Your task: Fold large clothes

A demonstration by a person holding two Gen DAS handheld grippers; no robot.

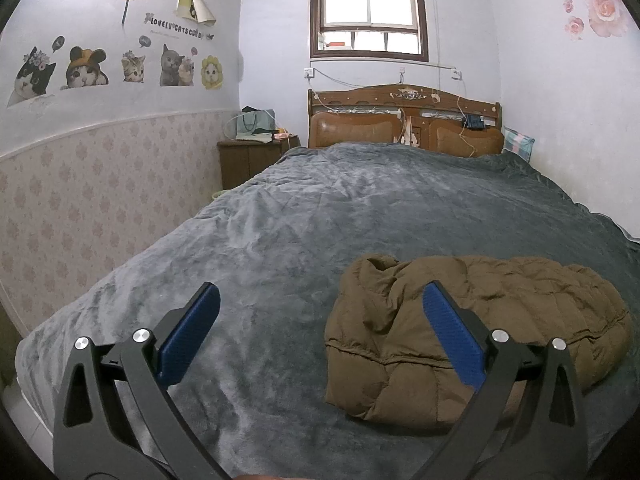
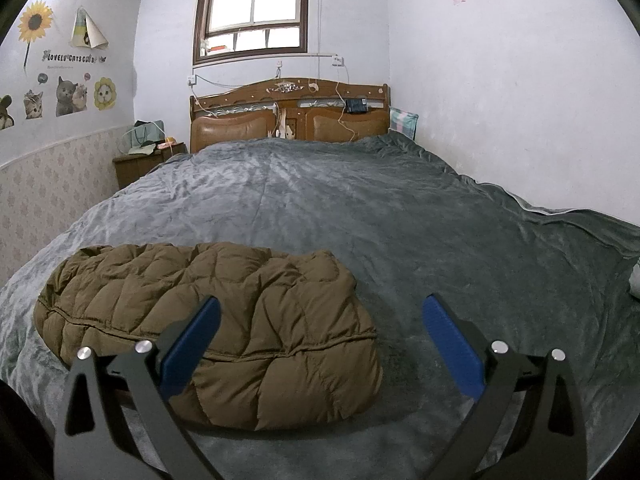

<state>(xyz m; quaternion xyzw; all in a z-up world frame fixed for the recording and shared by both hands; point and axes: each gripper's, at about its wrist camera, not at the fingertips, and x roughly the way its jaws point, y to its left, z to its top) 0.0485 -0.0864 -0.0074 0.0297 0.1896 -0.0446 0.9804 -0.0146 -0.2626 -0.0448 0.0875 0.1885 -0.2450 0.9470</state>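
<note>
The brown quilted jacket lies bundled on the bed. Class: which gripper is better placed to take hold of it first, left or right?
Probably the right gripper: the brown quilted jacket lies just beyond its left finger and fills that view's near left. The left gripper faces mostly bare grey blanket. Both are open and empty.

light: daylight coming in through window (image 1: 369,16), blowing out panes | room: evenly lit, shadows staying soft | optics: fisheye bending walls, dark vignetting at corners | focus: holding sharp
</note>
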